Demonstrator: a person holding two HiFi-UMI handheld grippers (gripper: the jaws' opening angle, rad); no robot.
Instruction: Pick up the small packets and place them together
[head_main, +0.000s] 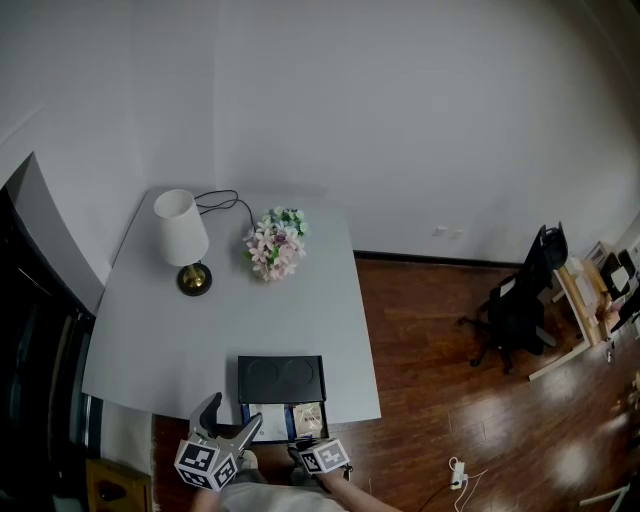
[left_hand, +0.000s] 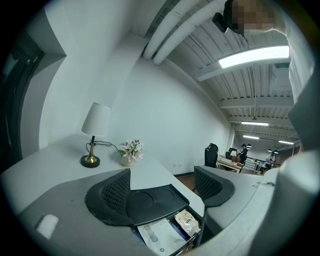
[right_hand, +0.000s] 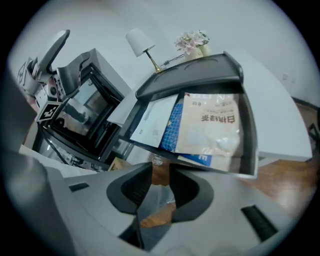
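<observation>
Overhead, grey table (head_main: 200, 330), lamp (head_main: 182, 232), flowers (head_main: 276, 243), wooden floor (head_main: 440, 340), left tongs (left_hand: 161, 182) spread, right tongs (right_hand: 160, 172) barely parted

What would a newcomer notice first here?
Likely the white-shaded lamp and the bunch of pale flowers, standing side by side at the far end of the grey table. Next, the black tray at the table's near edge with paper packets lying in it. The left gripper, jaws wide, and the right gripper, jaws narrowly apart, are poised just before it.
</observation>
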